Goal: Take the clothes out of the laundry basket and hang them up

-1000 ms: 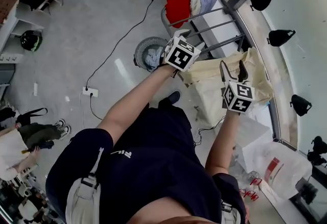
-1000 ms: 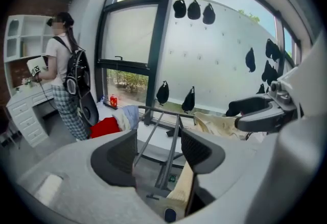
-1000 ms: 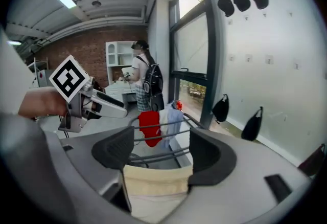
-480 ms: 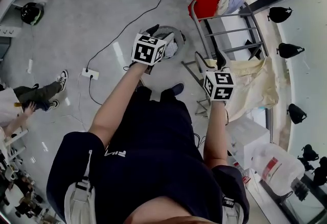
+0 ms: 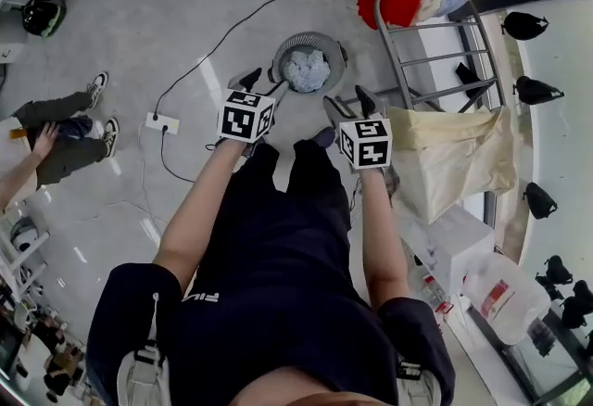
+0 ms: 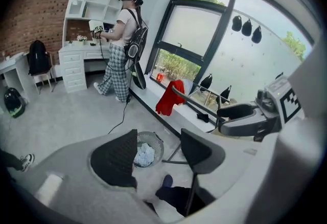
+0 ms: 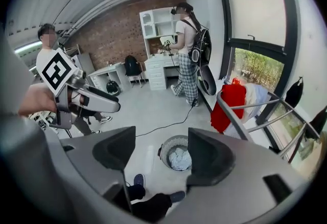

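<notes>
Moved since earlier: left hand-held gripper (image 5: 261, 84) and right hand-held gripper (image 5: 349, 104) have swung away from the drying rack (image 5: 440, 55) to hover over the laundry basket (image 5: 338, 57); the beige cloth (image 5: 454, 158) stays draped on the rack.
Jaws: both pairs apart with nothing between them, probably readied for the next pick.
Basket: round, wire-mesh wall, on the floor at upper centre; crumpled pale garment (image 5: 306, 70) inside.
Rack: grey metal tube, upper right; soft red garment (image 5: 400, 1) hung over the top bar.
Beige cloth: broad and limp, spread out, presumably to dry.
</notes>
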A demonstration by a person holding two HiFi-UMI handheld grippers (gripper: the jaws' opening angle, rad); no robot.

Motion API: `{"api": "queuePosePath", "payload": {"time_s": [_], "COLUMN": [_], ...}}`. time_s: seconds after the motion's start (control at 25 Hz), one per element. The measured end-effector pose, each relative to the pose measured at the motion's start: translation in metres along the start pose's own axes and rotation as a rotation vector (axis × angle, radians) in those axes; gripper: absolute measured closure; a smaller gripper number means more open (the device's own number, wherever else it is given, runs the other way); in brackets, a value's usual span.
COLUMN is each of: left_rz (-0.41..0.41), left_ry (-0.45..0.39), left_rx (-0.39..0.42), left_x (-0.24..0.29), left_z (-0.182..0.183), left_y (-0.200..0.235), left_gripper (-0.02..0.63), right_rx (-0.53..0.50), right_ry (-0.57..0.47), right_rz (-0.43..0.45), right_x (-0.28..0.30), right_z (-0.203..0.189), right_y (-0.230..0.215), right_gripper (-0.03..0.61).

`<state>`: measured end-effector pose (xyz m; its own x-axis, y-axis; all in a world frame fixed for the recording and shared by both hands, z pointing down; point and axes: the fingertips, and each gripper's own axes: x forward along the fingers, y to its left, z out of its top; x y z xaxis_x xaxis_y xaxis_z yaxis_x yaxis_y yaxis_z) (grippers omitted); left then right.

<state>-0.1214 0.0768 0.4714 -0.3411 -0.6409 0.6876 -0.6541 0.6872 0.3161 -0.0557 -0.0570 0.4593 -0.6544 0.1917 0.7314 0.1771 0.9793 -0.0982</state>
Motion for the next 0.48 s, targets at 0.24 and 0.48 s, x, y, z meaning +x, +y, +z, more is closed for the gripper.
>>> {"api": "queuePosePath", "payload": {"time_s": [0.24,0.48], "left_rz": [0.011,0.025], "left_ry": [0.076,0.126], "left_rx": [-0.059,-0.167], "left_x": [0.059,0.13], "left_z": [-0.053,-0.119], "left_y": [0.029,0.055], "left_gripper": [0.356,0.356], "right_rx": [0.008,0.058], "right_ry": [0.129,0.214], "right_rz": [0.075,0.104], "right_x": [0.1,0.203], "right_z": [-0.051,-0.123], "right_y": [-0.009,-0.045], "right_gripper": [0.258,0.265]}}
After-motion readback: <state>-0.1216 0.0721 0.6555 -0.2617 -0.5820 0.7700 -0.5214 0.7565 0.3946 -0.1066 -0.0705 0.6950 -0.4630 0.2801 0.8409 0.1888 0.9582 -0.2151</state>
